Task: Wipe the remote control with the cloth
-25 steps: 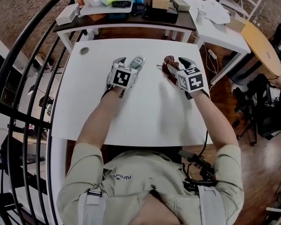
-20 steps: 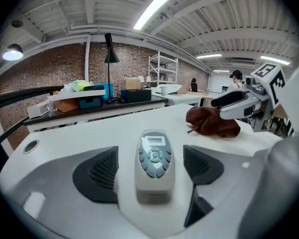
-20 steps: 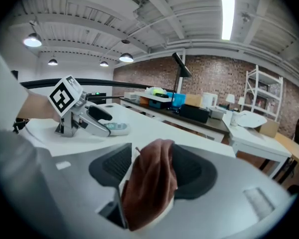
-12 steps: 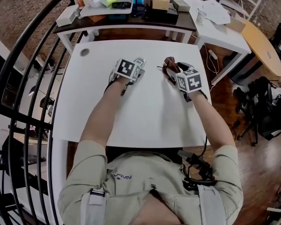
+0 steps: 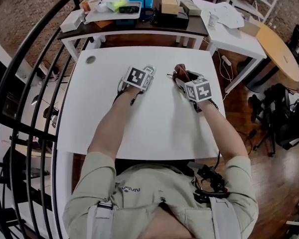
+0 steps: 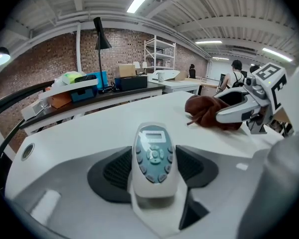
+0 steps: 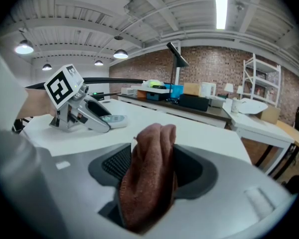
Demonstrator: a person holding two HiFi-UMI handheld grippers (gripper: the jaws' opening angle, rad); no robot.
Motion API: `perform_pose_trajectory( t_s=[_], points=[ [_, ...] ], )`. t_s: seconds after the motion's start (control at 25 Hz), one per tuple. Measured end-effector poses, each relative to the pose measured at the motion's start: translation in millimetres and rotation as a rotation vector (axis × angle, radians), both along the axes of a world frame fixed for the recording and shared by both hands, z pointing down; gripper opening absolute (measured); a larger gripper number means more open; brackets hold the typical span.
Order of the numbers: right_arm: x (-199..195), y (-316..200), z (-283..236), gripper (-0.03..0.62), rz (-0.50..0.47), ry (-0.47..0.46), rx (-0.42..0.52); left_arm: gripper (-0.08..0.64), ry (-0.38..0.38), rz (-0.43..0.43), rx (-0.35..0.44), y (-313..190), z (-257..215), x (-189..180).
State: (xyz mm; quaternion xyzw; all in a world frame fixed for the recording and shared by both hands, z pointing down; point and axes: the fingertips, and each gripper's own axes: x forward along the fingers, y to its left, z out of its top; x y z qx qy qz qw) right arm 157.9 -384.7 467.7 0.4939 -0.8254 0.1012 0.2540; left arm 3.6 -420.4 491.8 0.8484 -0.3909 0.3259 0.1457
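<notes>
Now that the left gripper [image 5: 147, 72] has slid forward over the white oval remote control with grey-blue buttons [image 6: 152, 156], its jaws have just been closing and now pinch the remote's sides. Beyond it, the right gripper [image 5: 182, 78] clamps the bunched reddish-brown cloth [image 7: 148, 173], near the remote but apart from it, so wiping looks ready to start.

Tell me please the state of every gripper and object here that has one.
left gripper: jaws have just been closing, now shut on the remote control
remote control: gripped by its sides, buttons facing up
right gripper: shut on the cloth
cloth: bunched, clamped, apart from the remote control
</notes>
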Motion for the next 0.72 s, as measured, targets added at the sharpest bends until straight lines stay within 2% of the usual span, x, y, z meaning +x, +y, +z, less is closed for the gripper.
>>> perform_pose_trajectory(
  t_s=[0.16, 0.2, 0.28, 0.4, 0.52, 0.72],
  points=[
    [6, -2, 11, 0.233, 0.031, 0.016, -0.032, 0.285, -0.008, -0.017, 0.055, 2, -3, -2],
    [7, -2, 12, 0.179, 0.04, 0.022, -0.037, 0.285, -0.001, -0.022, 0.064, 3, -4, -3],
    [7, -1, 10, 0.135, 0.043, 0.052, -0.017, 0.285, 0.03, -0.027, 0.08, 9, -8, -3],
    [6, 1, -6, 0.12, 0.021, 0.118, 0.083, 0.285, 0.038, -0.011, 0.132, 22, -17, -3],
    [-5, 7, -40, 0.114, -0.029, 0.151, 0.204, 0.285, 0.064, 0.053, 0.204, 40, -37, 8],
    [-40, 40, -107, 0.107, -0.098, 0.095, 0.374, 0.285, 0.068, 0.121, 0.36, 71, -79, 20]
  ],
)
